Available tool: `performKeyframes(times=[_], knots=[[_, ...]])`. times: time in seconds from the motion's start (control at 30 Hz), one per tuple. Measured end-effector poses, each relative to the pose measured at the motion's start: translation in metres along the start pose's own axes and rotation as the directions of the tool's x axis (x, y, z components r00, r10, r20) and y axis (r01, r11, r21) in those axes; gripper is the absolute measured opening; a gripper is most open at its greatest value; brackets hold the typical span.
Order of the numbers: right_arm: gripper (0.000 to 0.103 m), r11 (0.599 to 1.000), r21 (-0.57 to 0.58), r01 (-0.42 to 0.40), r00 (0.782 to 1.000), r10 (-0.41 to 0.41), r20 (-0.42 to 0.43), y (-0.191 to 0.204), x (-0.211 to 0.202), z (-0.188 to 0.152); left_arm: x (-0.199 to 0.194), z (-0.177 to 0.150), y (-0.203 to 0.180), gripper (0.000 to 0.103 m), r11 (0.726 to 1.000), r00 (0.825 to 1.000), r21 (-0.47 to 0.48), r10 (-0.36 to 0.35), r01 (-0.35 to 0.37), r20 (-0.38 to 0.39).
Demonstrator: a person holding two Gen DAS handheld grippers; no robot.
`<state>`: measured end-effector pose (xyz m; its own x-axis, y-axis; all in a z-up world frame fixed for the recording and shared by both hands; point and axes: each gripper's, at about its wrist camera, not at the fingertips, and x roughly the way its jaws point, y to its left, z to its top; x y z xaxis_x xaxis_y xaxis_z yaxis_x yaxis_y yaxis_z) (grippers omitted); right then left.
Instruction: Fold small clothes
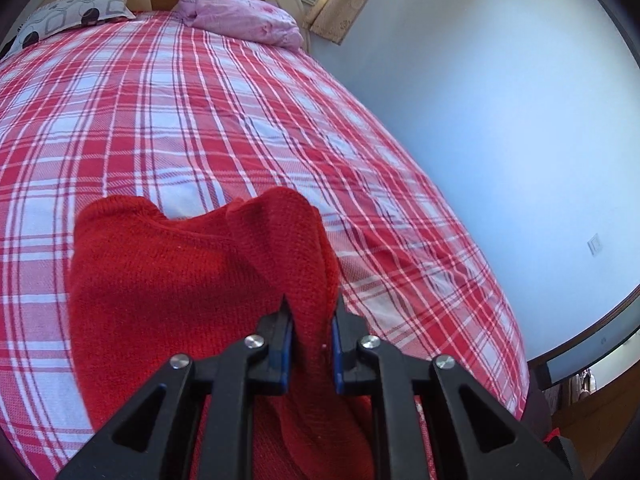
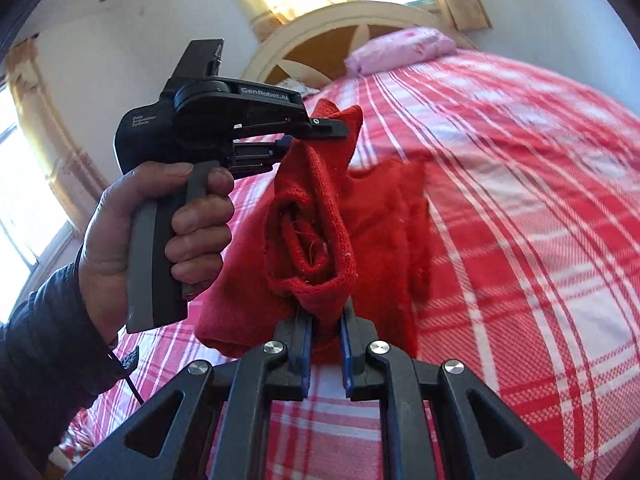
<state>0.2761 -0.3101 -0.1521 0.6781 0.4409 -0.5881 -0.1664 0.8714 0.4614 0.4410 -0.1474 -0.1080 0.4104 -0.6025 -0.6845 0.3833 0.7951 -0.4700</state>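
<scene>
A red knitted garment [image 1: 192, 280] hangs above the plaid bed, held by both grippers. My left gripper [image 1: 311, 312] is shut on a bunched edge of it at the bottom of the left wrist view. In the right wrist view the same red garment [image 2: 320, 232] droops in folds, with a rolled hem facing the camera. My right gripper [image 2: 325, 312] is shut on that lower hem. The left gripper [image 2: 340, 130] shows there too, held in a hand [image 2: 160, 216], and it pinches the garment's upper corner.
A red and white plaid bedspread [image 1: 200, 120] covers the bed. A pink pillow [image 1: 244, 20] and a patterned pillow [image 1: 68, 16] lie by the headboard [image 2: 320, 40]. A pale wall [image 1: 500, 100] runs along the bed's right side. Windows [image 2: 24, 184] are lit on the left.
</scene>
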Motion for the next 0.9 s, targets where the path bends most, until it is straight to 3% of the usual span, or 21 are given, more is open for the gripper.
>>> performKeyframes(times=[0.2, 0.27, 0.33, 0.47, 0.53, 0.63, 0.8, 0.9], knots=[[0.011, 0.998, 0.062, -0.014, 0.999, 0.016, -0.047, -0.019, 0.006, -0.002, 0.024, -0.006, -0.013, 0.016, 0.997, 0.998, 0.044, 0.057, -0.056, -0.028], [0.011, 0.997, 0.078, -0.022, 0.998, 0.027, -0.059, -0.024, 0.010, -0.003, 0.030, -0.008, -0.020, 0.021, 0.994, 0.996, 0.071, 0.080, -0.077, -0.036], [0.011, 0.995, 0.093, -0.034, 0.997, 0.040, -0.063, -0.028, 0.012, -0.002, 0.032, -0.010, -0.029, 0.037, 0.990, 0.993, 0.102, 0.107, -0.102, -0.041], [0.011, 0.994, 0.098, -0.044, 0.997, 0.051, -0.066, -0.030, 0.009, -0.003, 0.011, -0.020, -0.046, 0.045, 0.979, 0.995, 0.178, 0.100, -0.097, -0.004], [0.012, 0.994, 0.099, -0.043, 0.996, 0.050, -0.068, -0.031, 0.008, -0.004, -0.008, -0.030, -0.046, 0.063, 0.965, 0.990, 0.219, 0.134, -0.142, 0.051], [0.013, 0.995, 0.093, -0.040, 0.997, 0.046, -0.064, -0.033, 0.004, -0.006, -0.033, -0.048, -0.029, 0.070, 0.955, 0.979, 0.224, 0.173, -0.194, 0.109], [0.017, 0.998, 0.047, -0.043, 0.998, 0.045, -0.033, -0.029, -0.004, -0.010, -0.058, -0.093, 0.017, 0.070, 0.957, 0.971, 0.177, 0.214, -0.230, 0.105], [0.021, 1.000, 0.027, -0.009, 1.000, 0.009, 0.002, -0.027, -0.012, -0.015, -0.061, -0.115, 0.020, 0.072, 0.941, 0.962, 0.217, 0.233, -0.260, 0.141]])
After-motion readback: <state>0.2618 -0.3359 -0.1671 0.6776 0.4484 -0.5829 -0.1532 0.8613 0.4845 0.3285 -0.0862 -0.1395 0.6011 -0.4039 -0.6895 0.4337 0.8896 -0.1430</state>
